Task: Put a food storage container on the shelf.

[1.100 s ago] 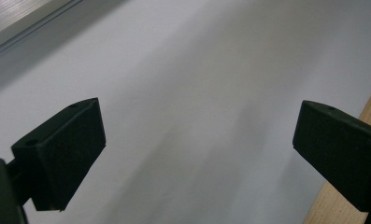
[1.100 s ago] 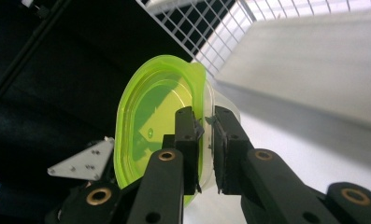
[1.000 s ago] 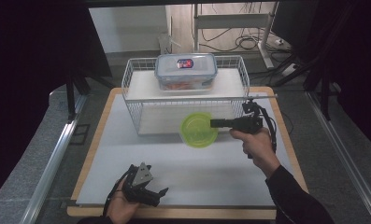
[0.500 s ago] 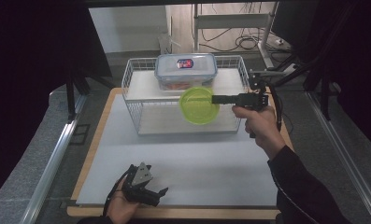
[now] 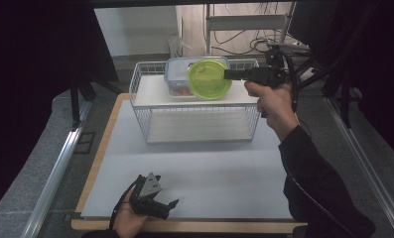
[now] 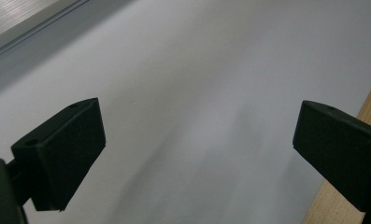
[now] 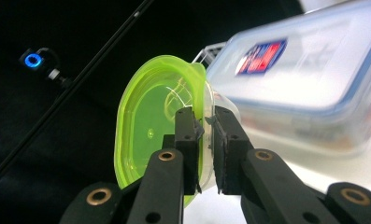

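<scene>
My right gripper (image 5: 228,74) is shut on the rim of a translucent green bowl (image 5: 209,79), held in the air in front of a clear lidded food box (image 5: 177,74) with a blue rim. In the right gripper view the green bowl (image 7: 157,116) stands on edge, pinched between the jaws of my right gripper (image 7: 204,135), with the food box (image 7: 304,88) close behind. The box sits on top of a white wire rack (image 5: 197,116). My left gripper (image 5: 172,205) rests low at the table's front left. Its jaws stand wide open over bare white table (image 6: 192,93).
The white table top (image 5: 209,168) has a wooden border, whose edge (image 6: 370,102) shows beside the left gripper's jaw. Metal rails run along both sides of the table. Cables and a metal frame lie behind the rack.
My right gripper has carried the green bowl up and away from me, from in front of the rack to level with the food box on top. The left gripper has stayed put.
</scene>
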A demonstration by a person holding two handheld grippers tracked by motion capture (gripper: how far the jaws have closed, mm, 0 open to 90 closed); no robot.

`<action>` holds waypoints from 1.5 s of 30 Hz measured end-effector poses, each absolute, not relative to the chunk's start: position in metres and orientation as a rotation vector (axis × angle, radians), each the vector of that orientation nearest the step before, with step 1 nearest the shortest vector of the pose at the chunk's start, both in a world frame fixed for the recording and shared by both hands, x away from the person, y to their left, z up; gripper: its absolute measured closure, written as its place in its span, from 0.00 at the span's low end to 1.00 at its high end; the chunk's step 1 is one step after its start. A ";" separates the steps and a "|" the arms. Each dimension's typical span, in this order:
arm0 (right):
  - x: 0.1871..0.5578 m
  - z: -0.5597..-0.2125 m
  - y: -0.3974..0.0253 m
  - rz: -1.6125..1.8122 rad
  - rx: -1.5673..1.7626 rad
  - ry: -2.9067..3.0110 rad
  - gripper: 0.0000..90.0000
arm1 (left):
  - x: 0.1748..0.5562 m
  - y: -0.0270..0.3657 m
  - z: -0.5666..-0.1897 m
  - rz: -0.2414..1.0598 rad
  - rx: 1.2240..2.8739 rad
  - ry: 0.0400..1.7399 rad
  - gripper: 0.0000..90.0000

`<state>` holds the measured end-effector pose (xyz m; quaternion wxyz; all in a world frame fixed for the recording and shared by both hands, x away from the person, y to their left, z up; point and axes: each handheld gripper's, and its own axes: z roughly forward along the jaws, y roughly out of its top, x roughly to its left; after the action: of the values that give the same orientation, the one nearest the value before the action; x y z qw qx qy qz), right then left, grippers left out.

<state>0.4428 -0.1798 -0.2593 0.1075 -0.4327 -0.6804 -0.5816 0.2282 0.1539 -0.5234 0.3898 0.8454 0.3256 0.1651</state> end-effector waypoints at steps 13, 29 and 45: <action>0.484 -0.241 -0.155 -1.762 -1.431 -1.982 0.91 | 0.229 0.155 -0.524 0.401 2.145 0.823 0.03; 0.517 -0.255 -0.134 -1.714 -1.584 -1.902 0.90 | 0.229 0.154 -0.524 0.384 2.143 0.817 0.03; 0.524 -0.258 -0.124 -1.761 -1.650 -1.915 0.80 | 0.229 0.154 -0.525 0.371 2.145 0.814 0.03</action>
<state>0.5239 -0.1244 -0.2577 0.0304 -0.5353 -0.6213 -0.5714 0.2290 0.1538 -0.5251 0.3973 0.8470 0.3214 0.1466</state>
